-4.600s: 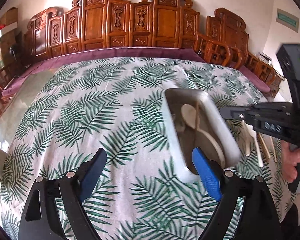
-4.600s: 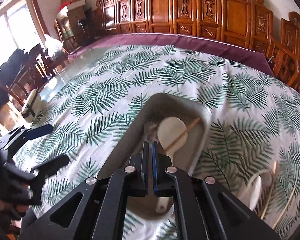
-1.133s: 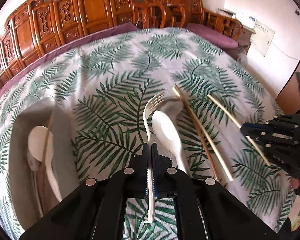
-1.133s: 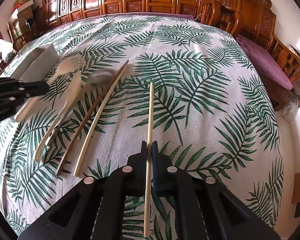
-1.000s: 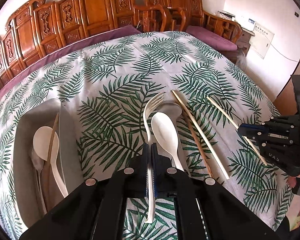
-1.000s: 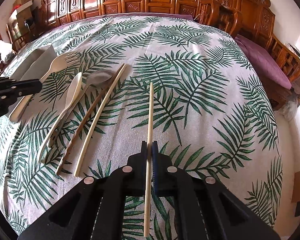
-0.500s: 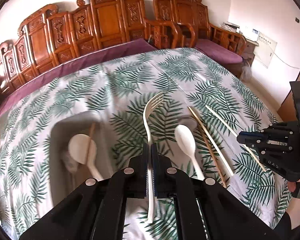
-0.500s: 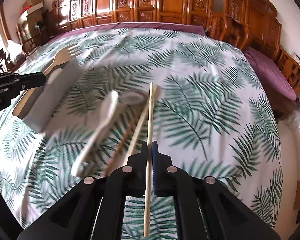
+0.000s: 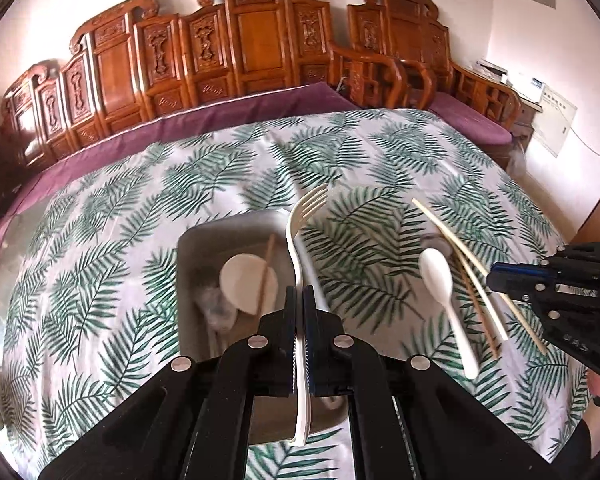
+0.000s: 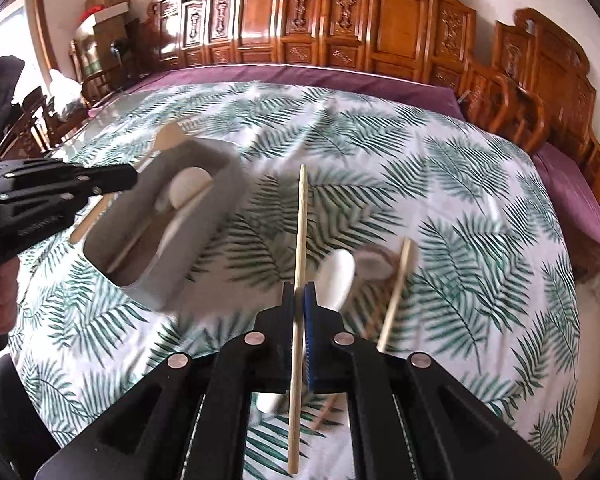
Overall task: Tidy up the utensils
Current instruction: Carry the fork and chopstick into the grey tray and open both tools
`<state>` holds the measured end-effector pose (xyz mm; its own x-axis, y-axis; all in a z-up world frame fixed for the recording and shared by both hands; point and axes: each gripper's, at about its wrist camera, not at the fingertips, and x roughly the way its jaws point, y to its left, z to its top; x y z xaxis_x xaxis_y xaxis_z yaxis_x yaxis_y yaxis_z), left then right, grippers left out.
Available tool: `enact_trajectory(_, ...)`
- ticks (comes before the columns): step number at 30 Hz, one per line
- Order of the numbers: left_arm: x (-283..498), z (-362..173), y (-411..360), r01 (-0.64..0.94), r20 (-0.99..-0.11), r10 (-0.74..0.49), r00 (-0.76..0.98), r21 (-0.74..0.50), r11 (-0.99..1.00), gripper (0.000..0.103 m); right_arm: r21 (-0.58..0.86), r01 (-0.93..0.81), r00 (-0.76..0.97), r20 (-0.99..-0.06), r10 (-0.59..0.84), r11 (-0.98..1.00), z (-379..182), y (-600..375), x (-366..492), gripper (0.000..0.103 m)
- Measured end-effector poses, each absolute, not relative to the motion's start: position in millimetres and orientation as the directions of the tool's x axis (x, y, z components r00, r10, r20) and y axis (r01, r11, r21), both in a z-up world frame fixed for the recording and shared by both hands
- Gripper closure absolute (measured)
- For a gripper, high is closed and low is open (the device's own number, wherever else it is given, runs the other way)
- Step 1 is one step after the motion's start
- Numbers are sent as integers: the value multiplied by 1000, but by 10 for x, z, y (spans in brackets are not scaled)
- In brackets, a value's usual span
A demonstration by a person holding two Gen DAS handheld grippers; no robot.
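Mid-transfer: left gripper (image 9: 299,312) clamped the fork (image 9: 300,240) over the grey bin (image 9: 188,280), right gripper (image 10: 299,308) pinched a chopstick (image 10: 300,232) (spoon, chopsticks left near the table's right edge); next, release both inside.

Left hand-held gripper (image 9: 299,312) clamped on white fork (image 9: 300,248), tines forward, above grey tray (image 9: 188,280) holding a white spoon (image 9: 244,284). To the right on worktop (image 9: 100,240): white spoon (image 9: 444,292), loose chopsticks (image 9: 460,264). Right hand-held gripper (image 9: 496,280) grips one chopstick (image 9: 528,328).

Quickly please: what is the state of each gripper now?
Left gripper: closed on the cream plastic fork.
Right gripper: closed on a wooden chopstick.
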<state>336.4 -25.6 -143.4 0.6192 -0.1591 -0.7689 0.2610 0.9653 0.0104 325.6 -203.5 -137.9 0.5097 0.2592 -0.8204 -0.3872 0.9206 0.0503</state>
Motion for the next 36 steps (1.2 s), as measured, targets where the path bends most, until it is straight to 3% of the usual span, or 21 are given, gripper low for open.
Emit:
enact_trajectory(17, 3420, -1684, 216, 173, -785, -153, 600, -60, 983, 96, 59, -460, 490, -815, 309, 886, -1282, -1421, 3334, 97)
enact_trajectory(21, 3362, -1603, 384, 168, -771, -145, 620, -49, 984, 81, 64, -472, 485, -814, 319, 879, -1265, -1274, 3393, 97)
enact_trajectory(25, 3286, -1550, 578, 158, -763, -121, 635, -25, 987, 73, 81, -482, 476, -812, 339, 872, -1249, -1095, 3492, 97)
enact_trajectory(30, 3189, -1526, 866, 125, -752, -88, 653, -8, 992, 42, 99, -487, 460, -816, 351, 868, -1274, -818, 3667, 97)
enact_trajectory(36, 3106, -1571, 1138, 90, -741, -67, 668, -9, 996, 18, 105, -494, 444, -823, 354, 863, -1325, -520, 3784, 97)
